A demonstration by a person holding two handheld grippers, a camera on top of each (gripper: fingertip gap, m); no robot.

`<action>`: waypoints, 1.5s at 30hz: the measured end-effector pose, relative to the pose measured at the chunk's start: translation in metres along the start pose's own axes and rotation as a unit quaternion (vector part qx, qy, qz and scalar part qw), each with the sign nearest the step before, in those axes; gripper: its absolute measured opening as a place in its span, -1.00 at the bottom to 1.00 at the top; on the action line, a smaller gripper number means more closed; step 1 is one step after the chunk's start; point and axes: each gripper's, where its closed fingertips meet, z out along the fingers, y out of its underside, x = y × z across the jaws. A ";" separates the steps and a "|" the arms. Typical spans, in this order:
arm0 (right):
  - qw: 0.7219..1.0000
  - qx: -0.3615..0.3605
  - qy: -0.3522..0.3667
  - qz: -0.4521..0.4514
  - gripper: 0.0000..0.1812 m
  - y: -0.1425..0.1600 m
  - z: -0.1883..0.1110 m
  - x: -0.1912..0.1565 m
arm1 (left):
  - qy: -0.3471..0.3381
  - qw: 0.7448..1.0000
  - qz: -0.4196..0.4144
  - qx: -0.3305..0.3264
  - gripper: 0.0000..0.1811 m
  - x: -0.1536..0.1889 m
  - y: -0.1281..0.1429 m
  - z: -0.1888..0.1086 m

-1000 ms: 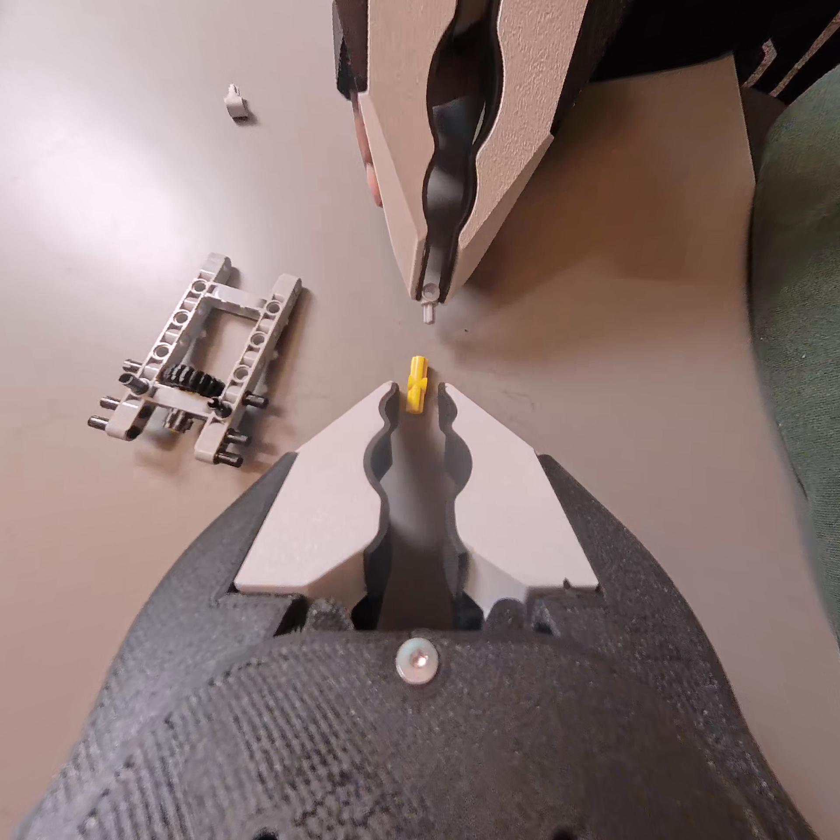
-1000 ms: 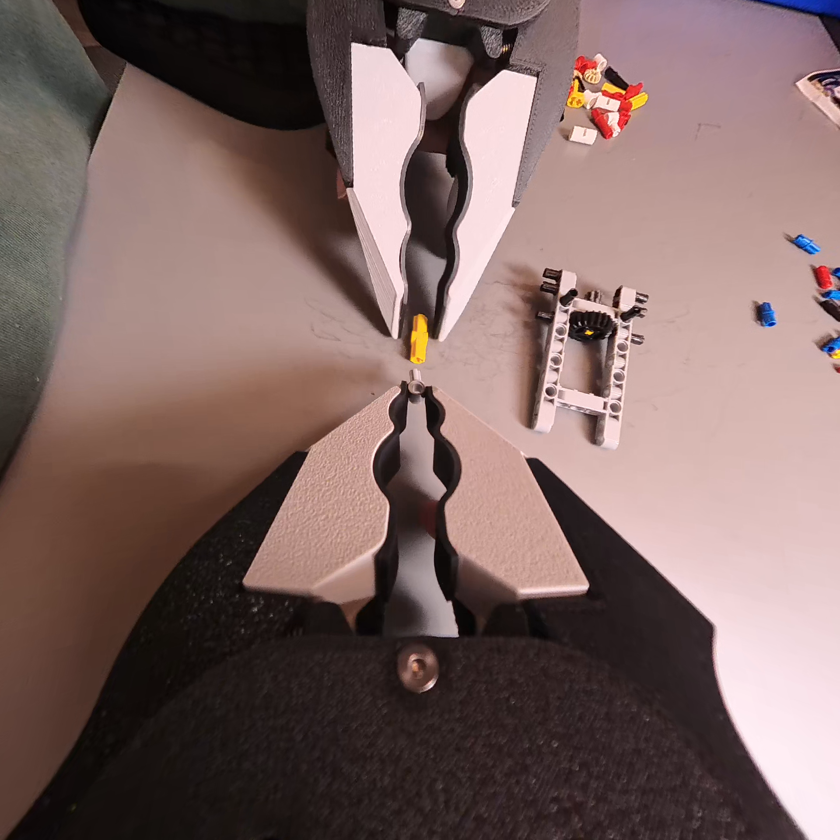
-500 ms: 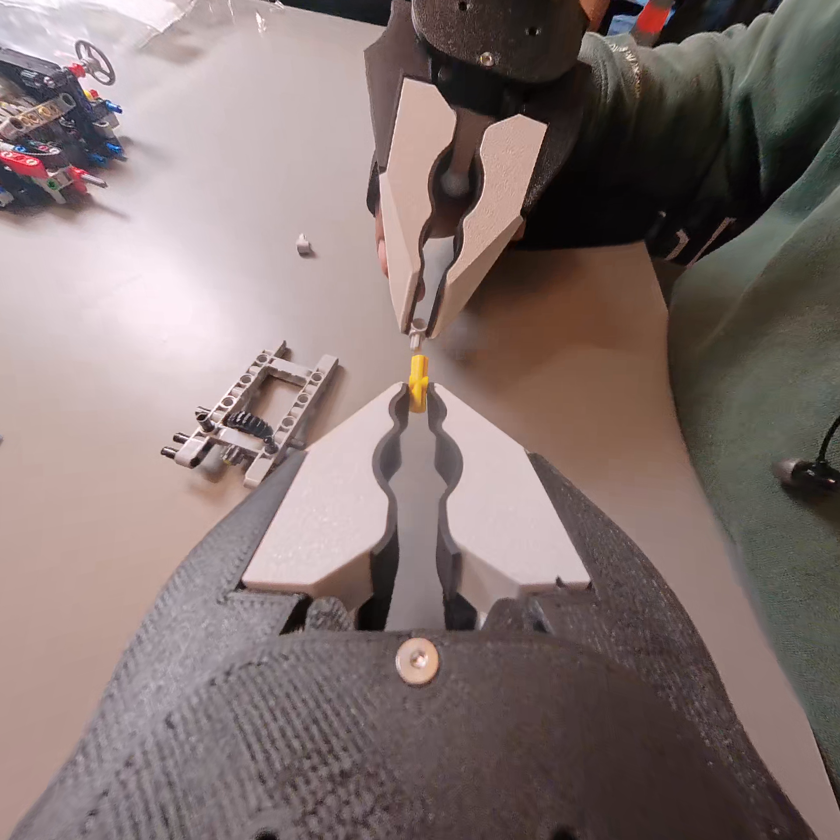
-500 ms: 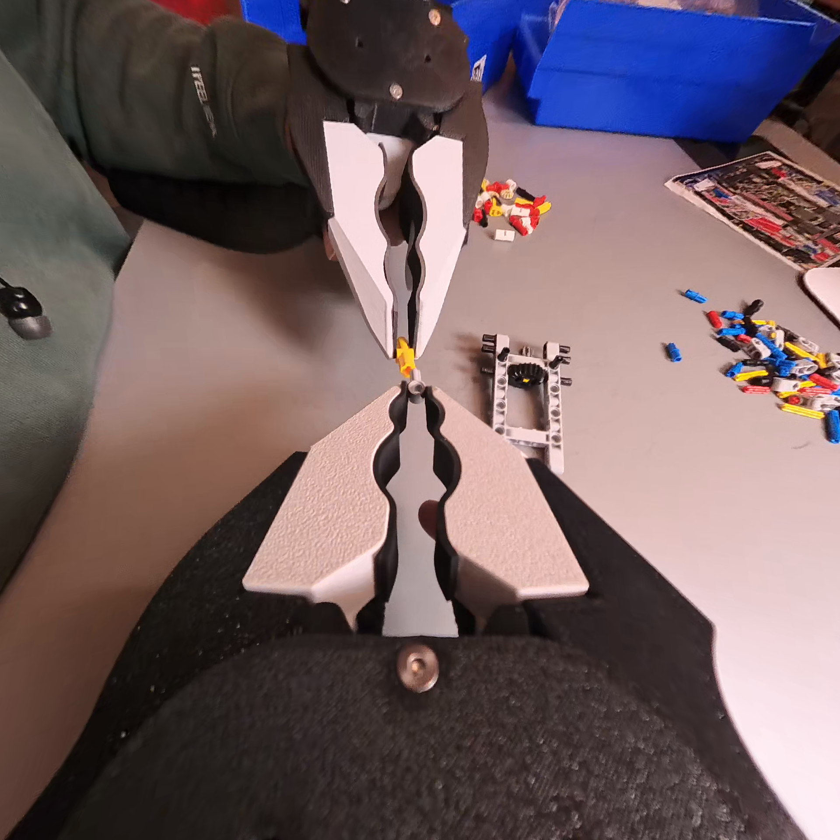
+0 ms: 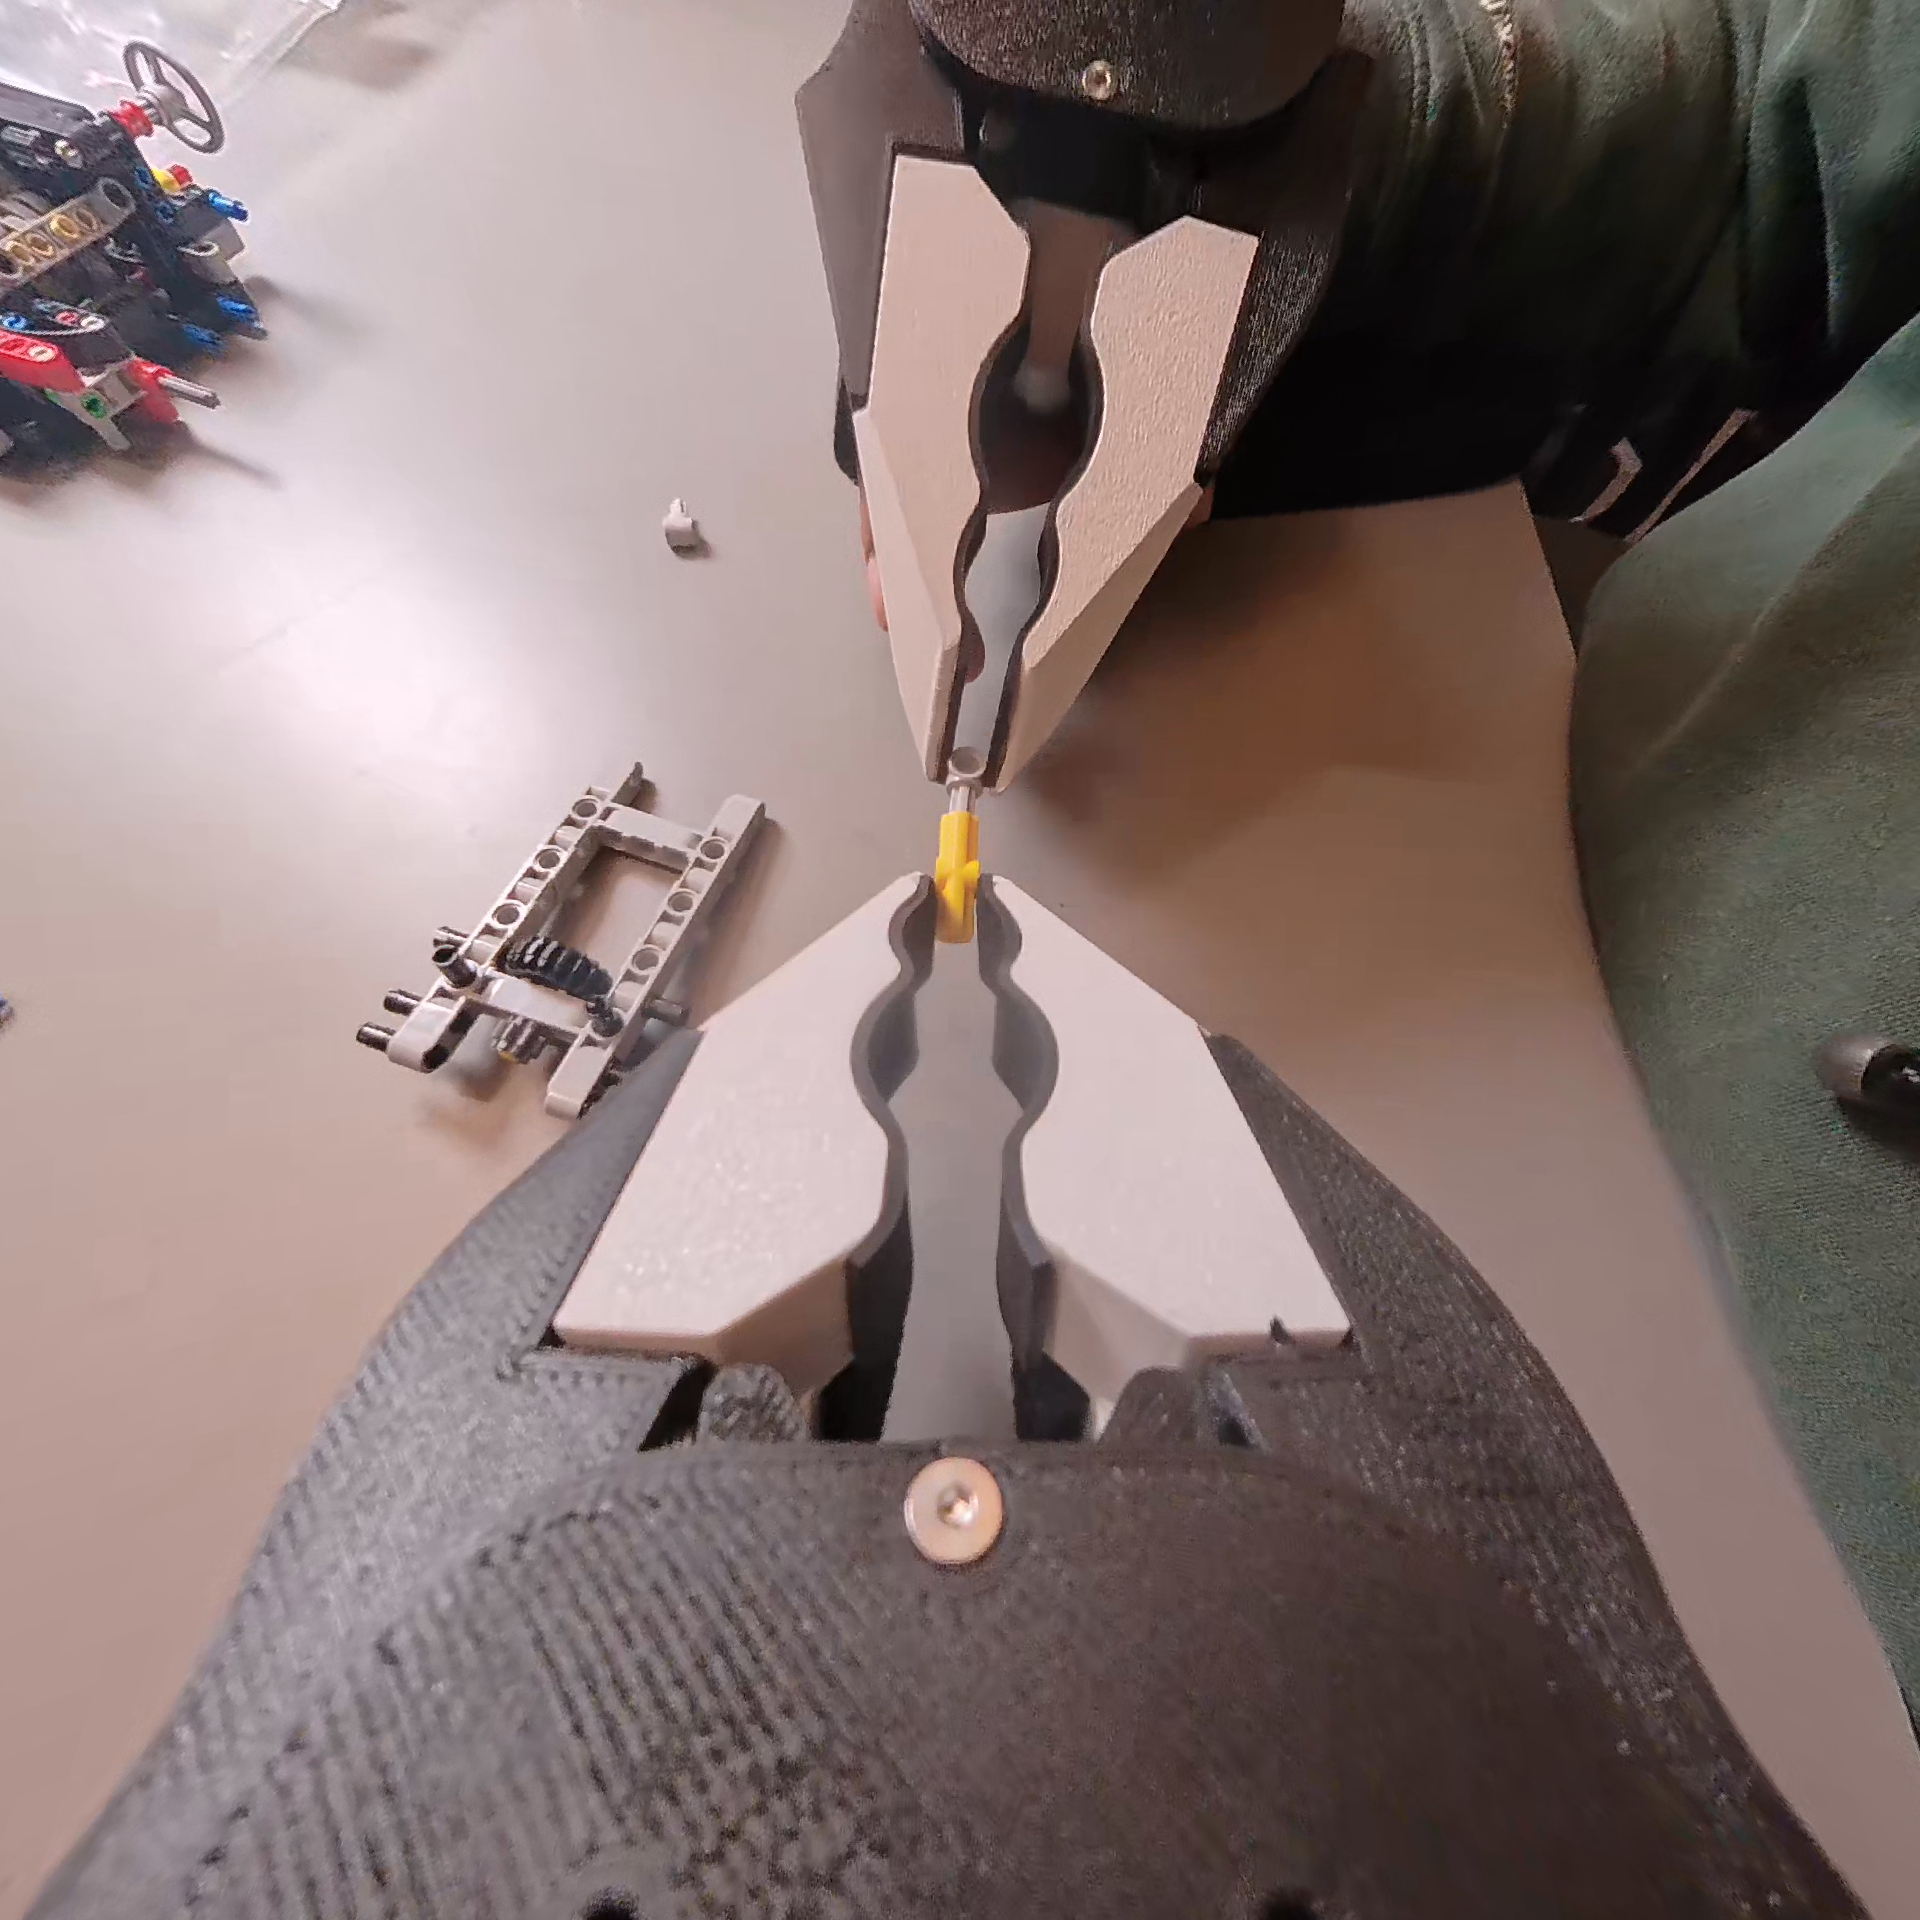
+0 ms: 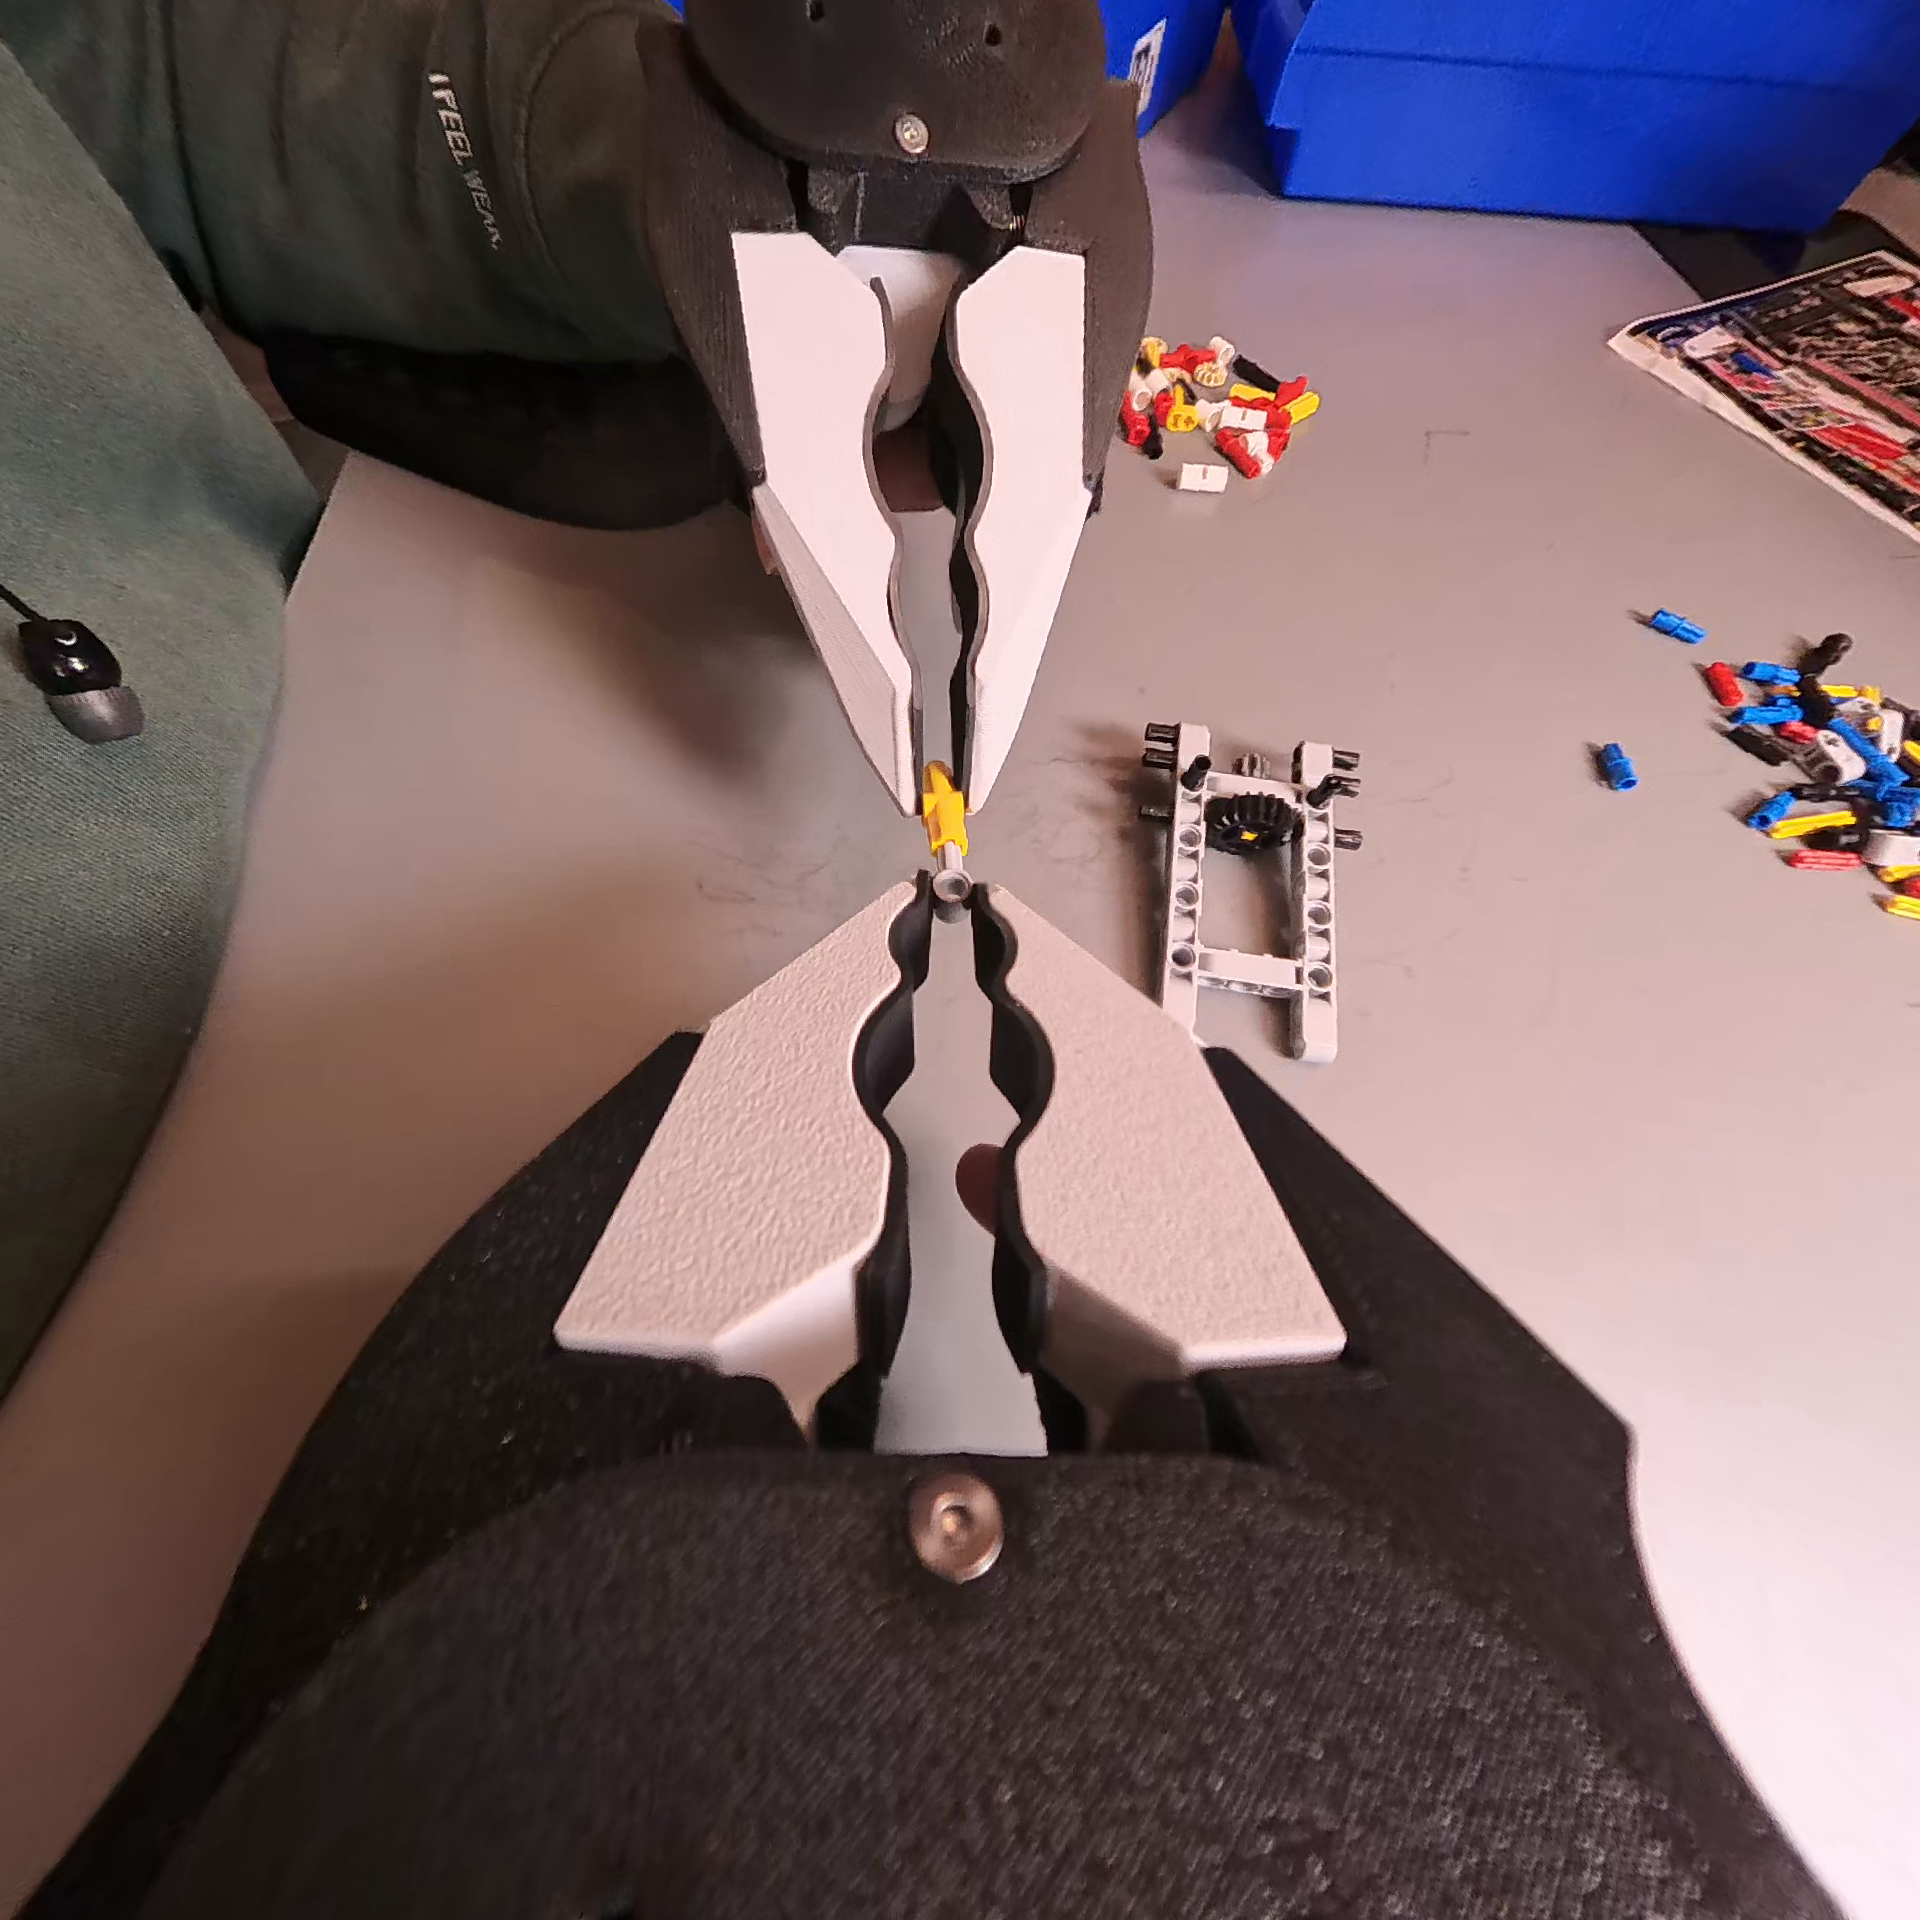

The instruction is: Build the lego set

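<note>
My left gripper [image 5: 956, 896] is shut on a small yellow connector [image 5: 956, 868], held above the table. My right gripper [image 6: 951, 894] is shut on a small grey pin [image 6: 952, 885]. The two grippers face each other tip to tip. The grey pin [image 5: 965, 795] meets the end of the yellow connector [image 6: 941, 808], and its tip looks entered. The grey frame assembly with a black gear [image 5: 577, 956] lies flat on the table left of my left gripper; in the right wrist view it lies [image 6: 1247, 883] to the right.
A partly built model [image 5: 94, 270] stands far left. A small grey piece [image 5: 680, 520] lies loose. Piles of coloured pieces [image 6: 1839, 758] [image 6: 1216, 410], an instruction booklet [image 6: 1808, 384] and blue bins [image 6: 1579, 94] sit at the right and back. A person's green sleeve [image 6: 135, 665] borders the table edge. Both grippers' tips are close together, under 4 cm apart. From either gripper's tips it is about 15 centimeters to the small grey piece [image 5: 680, 520].
Both grippers rose from the table and closed the gap. The yellow connector and the grey pin, apart a second ago, now touch end to end.
</note>
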 end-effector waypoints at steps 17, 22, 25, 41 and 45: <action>0.997 -0.065 -0.035 0.035 -0.94 0.021 0.011 -0.010 | -0.004 0.997 0.014 -0.070 -0.95 0.008 0.017 0.012; 0.997 -0.037 -0.042 0.055 -0.94 0.014 0.009 -0.009 | -0.003 0.999 0.009 -0.040 -0.95 0.008 0.008 0.008; 0.997 -0.025 -0.043 0.061 -0.94 0.010 0.008 -0.008 | -0.004 1.000 0.007 -0.028 -0.95 0.007 0.004 0.006; 0.996 -0.012 -0.049 0.073 -0.94 0.006 0.010 -0.009 | -0.001 1.000 0.008 -0.018 -0.95 0.009 0.002 0.006; 0.996 -0.010 -0.052 0.074 -0.94 0.006 0.010 -0.009 | 0.000 1.000 0.008 -0.013 -0.95 0.009 0.001 0.006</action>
